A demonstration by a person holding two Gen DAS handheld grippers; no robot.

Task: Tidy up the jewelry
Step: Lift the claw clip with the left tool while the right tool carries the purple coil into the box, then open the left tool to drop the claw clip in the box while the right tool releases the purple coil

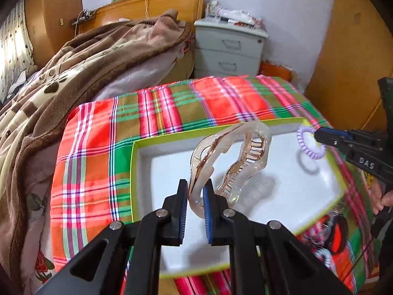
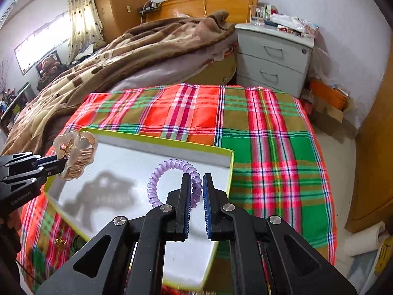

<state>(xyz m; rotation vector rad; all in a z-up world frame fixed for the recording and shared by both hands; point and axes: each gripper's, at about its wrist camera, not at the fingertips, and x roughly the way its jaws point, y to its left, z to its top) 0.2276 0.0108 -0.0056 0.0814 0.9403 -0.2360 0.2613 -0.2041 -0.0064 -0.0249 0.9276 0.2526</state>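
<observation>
Two hair pieces are held above a white tray (image 1: 245, 172) on a plaid cloth (image 2: 270, 147). A clear claw clip (image 1: 231, 157) is clamped by the left gripper (image 1: 195, 196), a purple coil tie (image 2: 172, 179) by the right gripper (image 2: 196, 191).

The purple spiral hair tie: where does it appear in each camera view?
Left wrist view: the purple spiral hair tie is at the right, pinched in the right tongs, above the far right corner of the tray.
Right wrist view: it is at the centre, held between the right tongs.
Shared landmark: the green-rimmed white tray.
</observation>
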